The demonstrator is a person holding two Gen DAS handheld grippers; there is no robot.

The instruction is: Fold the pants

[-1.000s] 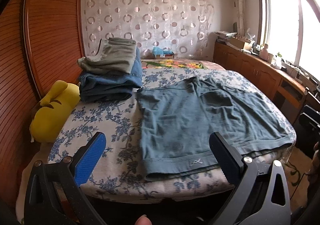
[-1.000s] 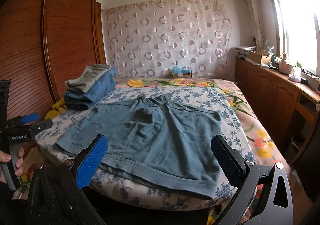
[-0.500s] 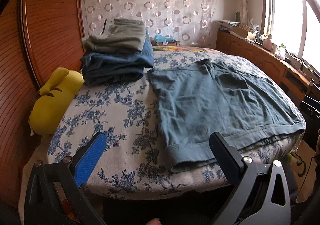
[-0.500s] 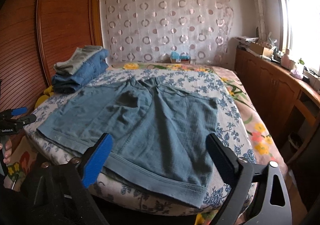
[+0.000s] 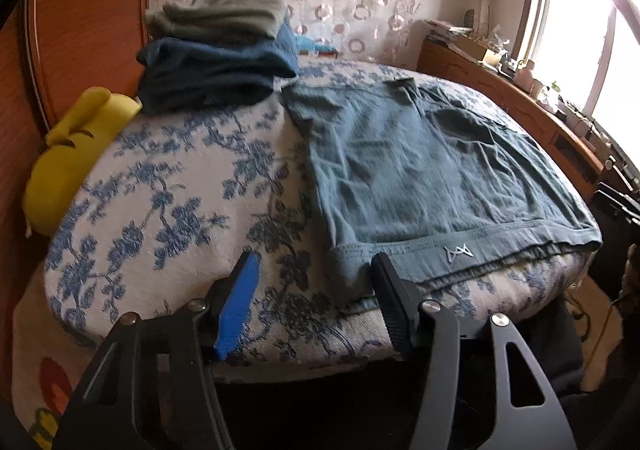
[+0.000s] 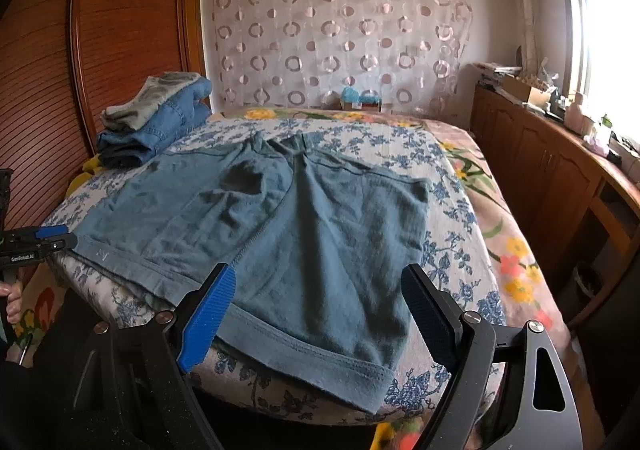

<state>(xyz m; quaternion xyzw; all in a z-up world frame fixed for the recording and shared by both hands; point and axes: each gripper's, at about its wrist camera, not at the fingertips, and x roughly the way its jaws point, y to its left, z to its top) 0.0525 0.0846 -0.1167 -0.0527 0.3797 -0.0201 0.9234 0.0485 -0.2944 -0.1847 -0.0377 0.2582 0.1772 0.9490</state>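
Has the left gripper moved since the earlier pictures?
Yes. The left gripper has come down and in toward the pants: their near corner, once well past its fingers, now sits between them. Its jaws are closing.

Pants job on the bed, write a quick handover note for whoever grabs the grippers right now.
Left gripper: jaws closing around the waistband corner of the pants, nothing pinched yet.
Right gripper: jaws closing over the other end of the waistband, not gripping.
Pants lie flat and unfolded on the bed, waistband at the near edge.
Folded stack sits at the far left corner.
Done: pants spread out.
Left: grip both waistband corners, fold, probably add to the stack.
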